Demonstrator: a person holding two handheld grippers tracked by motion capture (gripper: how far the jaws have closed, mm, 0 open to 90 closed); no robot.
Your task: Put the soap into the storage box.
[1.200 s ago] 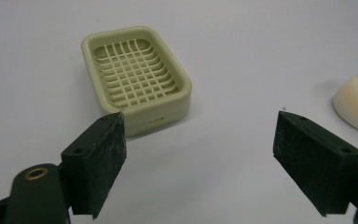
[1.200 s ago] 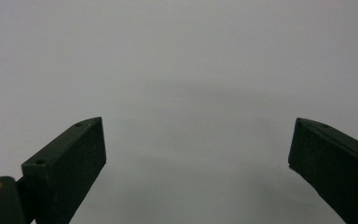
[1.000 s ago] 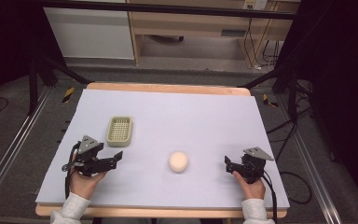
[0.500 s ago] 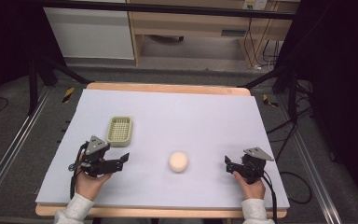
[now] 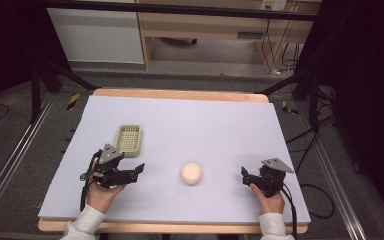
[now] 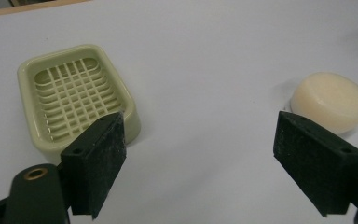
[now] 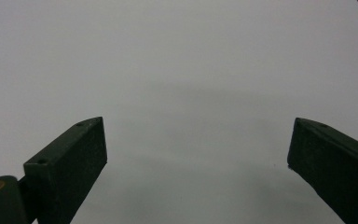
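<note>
We count one soap bar point(image 5: 191, 173) and one green dish point(image 5: 129, 138) on the worktop point(image 5: 205, 120), well apart. Two grippers, left gripper point(image 5: 135, 171) and right gripper point(image 5: 245, 174), fingers spread wide, holding nothing

A wooden-edged table point(image 5: 180, 94) is carrying a pale lavender sheet point(image 5: 205, 125) that is covering nearly its whole top. Lying directly on the sheet, a pale green soap dish point(image 5: 129, 138) with a grid floor is sitting just ahead of the left gripper point(image 5: 136, 170), while a round cream soap bar point(image 5: 191, 173) is resting off that gripper's right side, between it and the right gripper point(image 5: 245, 175).
</note>
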